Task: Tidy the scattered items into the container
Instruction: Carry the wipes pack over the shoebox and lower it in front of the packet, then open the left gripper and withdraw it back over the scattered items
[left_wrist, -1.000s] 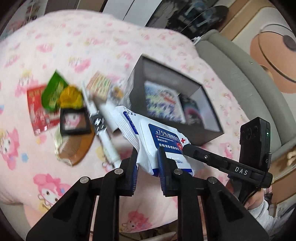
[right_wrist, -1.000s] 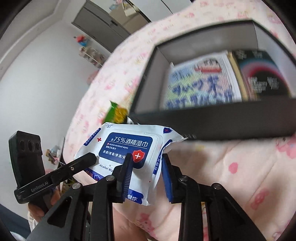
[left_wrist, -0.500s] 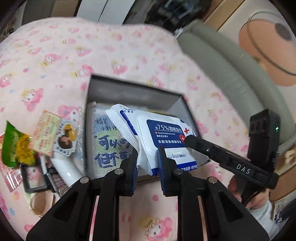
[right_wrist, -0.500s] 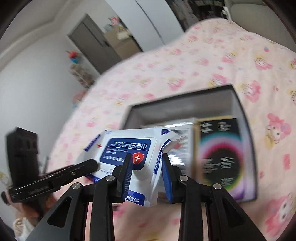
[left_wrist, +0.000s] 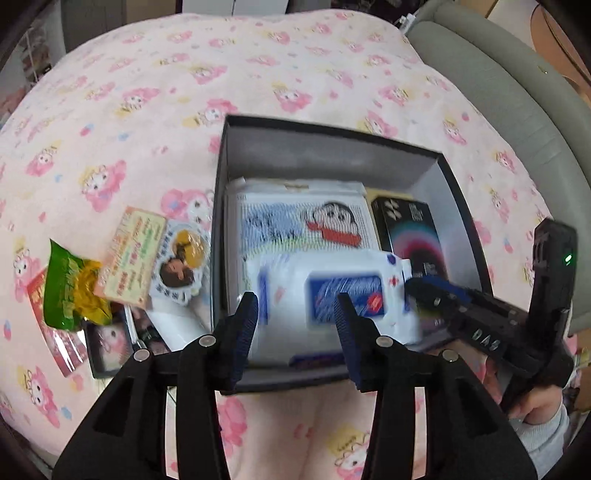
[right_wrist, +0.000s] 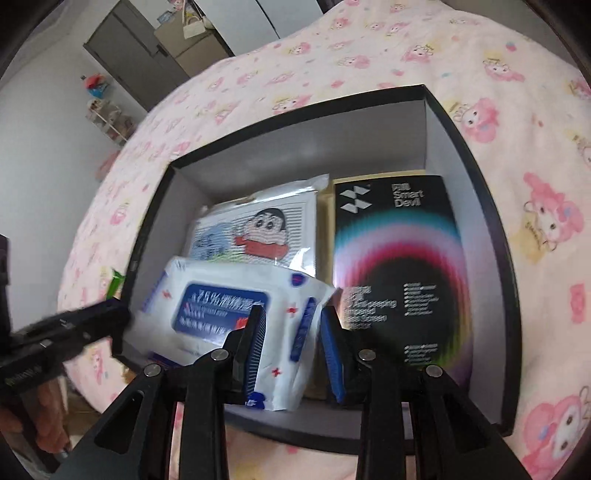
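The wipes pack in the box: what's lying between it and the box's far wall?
In the right wrist view, a cartoon-printed packet lies between the wipes pack and the box's far wall.

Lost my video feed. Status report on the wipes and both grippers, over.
Left gripper jaws open. Right gripper jaws parted, corner of wipes pack between them. Pack inside black box, atop cartoon packet. Nothing blocking.
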